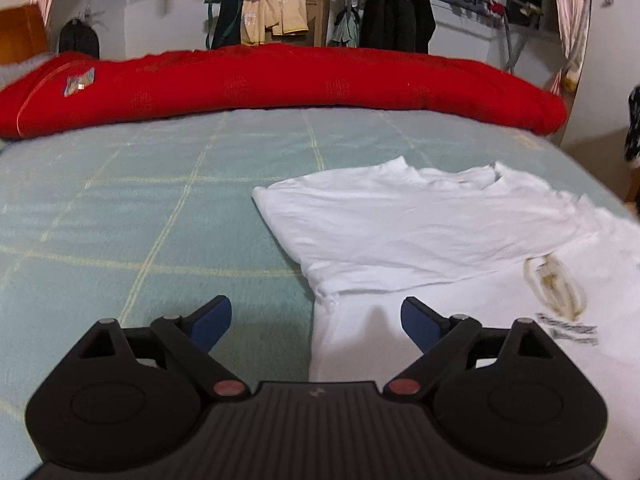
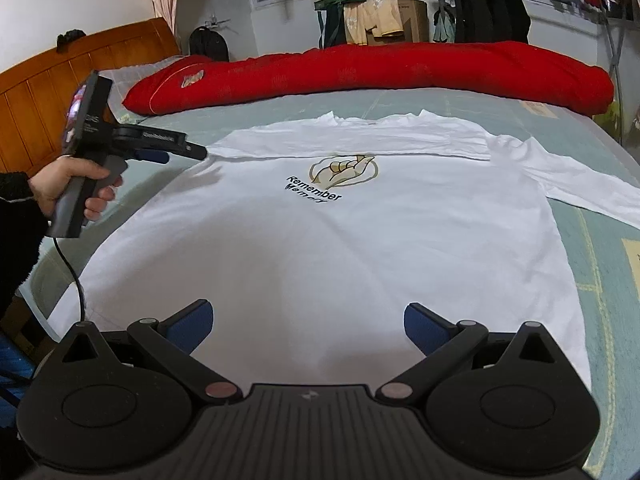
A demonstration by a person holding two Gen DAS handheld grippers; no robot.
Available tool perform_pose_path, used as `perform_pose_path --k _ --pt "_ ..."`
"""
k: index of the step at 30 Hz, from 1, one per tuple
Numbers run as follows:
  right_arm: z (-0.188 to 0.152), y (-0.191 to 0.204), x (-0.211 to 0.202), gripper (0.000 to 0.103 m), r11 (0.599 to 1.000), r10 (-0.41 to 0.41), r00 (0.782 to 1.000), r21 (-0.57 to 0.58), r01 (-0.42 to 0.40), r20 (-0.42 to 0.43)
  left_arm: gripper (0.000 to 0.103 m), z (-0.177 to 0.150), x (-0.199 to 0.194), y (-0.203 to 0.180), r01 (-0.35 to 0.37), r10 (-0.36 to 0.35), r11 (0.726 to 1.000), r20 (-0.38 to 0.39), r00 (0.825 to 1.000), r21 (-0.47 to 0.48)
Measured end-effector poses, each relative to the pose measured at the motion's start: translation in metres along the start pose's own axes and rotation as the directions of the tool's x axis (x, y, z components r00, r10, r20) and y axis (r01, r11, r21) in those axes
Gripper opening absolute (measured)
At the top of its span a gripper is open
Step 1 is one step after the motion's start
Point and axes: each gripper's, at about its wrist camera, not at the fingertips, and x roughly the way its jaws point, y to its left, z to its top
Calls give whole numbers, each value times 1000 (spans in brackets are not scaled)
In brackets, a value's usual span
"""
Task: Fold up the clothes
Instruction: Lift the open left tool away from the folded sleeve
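The T-shirt point(image 2: 320, 240) lies flat on the bed point(image 2: 600, 264), print side up, its collar toward the red quilt point(image 2: 360, 68) rolled along the far edge. One sleeve is folded in across the chest above the printed emblem point(image 2: 342, 170); the other sleeve spreads out to the right in the right-wrist view. Your left gripper point(image 1: 316, 318) hangs over the shirt's left side edge, its blue pads point(image 1: 214, 320) wide apart, one above the bedcover and one above the white cloth, with nothing between them. Your left hand point(image 2: 70, 184) holds that gripper just beside the folded shoulder. Your right gripper point(image 2: 308, 326) hovers over the lower half of the shirt, its fingers also spread wide and empty. Behind the quilt, clothes hang on a rack point(image 2: 492, 4), and a wooden headboard point(image 2: 60, 88) stands at the left.
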Motion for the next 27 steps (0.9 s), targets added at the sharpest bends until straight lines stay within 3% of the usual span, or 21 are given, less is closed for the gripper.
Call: perform_pose_path --k 4,6,11,15,20,23,27 --pt "4 6 4 103 1000 -15 1000 -26 15 -5 92 -4 18 -5 -189 188 978 21 982 92" --pt "6 7 5 103 998 -33 999 -45 33 -7 94 -8 18 0 -227 223 970 46 974 92" --pt "8 8 13 103 998 -34 999 -47 33 -20 97 -22 15 28 -165 163 986 49 985 36" --pt "10 12 18 103 998 -26 999 -62 25 -23 99 -26 15 52 -92 93 992 10 996 -92" --pt "11 13 15 103 996 -29 999 -81 28 -12 96 -27 -2 60 -128 128 978 -11 992 -167" --pt "12 12 17 103 997 -24 1000 -67 23 -11 96 -16 -21 72 48 -29 960 73 997 -275" --pt "13 13 21 103 998 -19 1000 -62 19 -12 96 15 -20 62 277 -242 904 144 960 -327"
